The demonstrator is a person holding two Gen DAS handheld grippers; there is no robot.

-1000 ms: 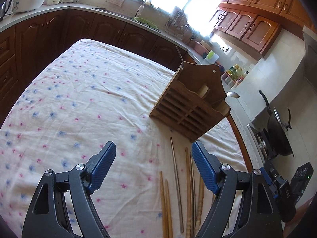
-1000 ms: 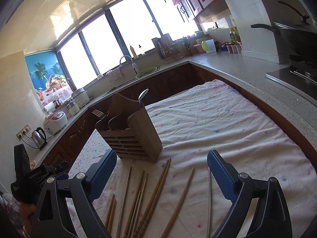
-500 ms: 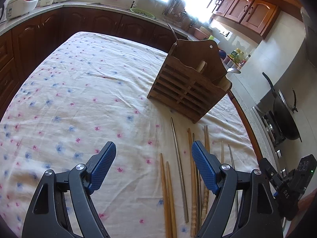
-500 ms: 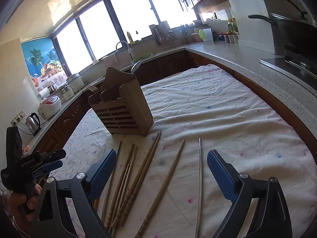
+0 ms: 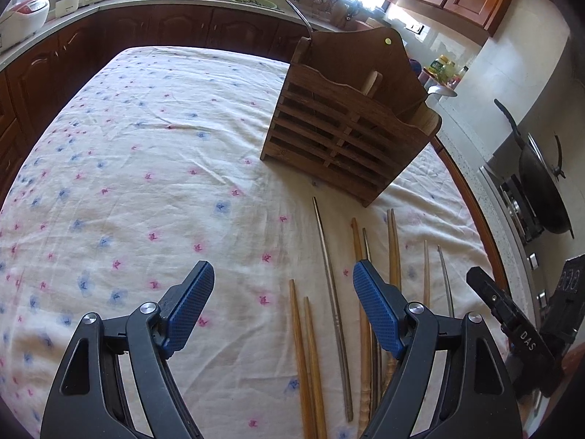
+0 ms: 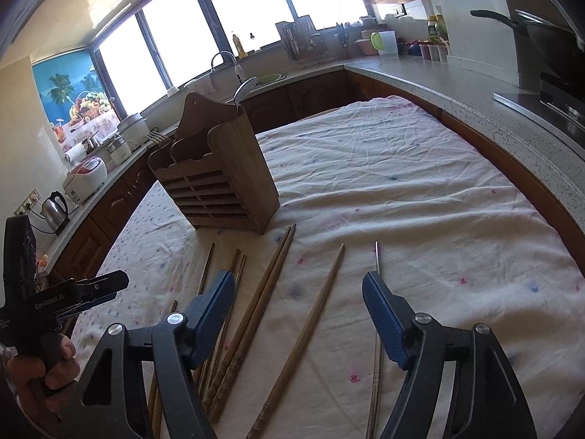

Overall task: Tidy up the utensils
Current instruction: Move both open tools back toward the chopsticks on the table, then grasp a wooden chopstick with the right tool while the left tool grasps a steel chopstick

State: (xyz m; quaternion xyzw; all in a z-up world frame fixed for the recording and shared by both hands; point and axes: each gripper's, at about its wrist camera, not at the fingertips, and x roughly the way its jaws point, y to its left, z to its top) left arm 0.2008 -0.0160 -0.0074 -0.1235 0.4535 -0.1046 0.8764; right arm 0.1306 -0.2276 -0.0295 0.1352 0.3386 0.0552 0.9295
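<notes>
Chopsticks (image 5: pixel 309 358) of brown wood and grey metal lie loose in a row on my floral-cloth-covered surface (image 5: pixel 128 183), in front of the slatted wooden utensil holder (image 5: pixel 347 139), which stands upright and apart from their tips. From the left wrist I see my left tongs (image 5: pixel 283 292) released, blue pads wide, with a pair of wooden sticks and one thin metal chopstick (image 5: pixel 331 292) lying between them, untouched.

From the right wrist, my right tongs (image 6: pixel 298 300) are closing with a single long wooden chopstick (image 6: pixel 307 329) lying between the pads; neither pad presses on it. A metal spoon (image 6: pixel 244 87) stands in the holder's far compartment. At the left edge a hand (image 6: pixel 40 376) grips the other tool's handle.
</notes>
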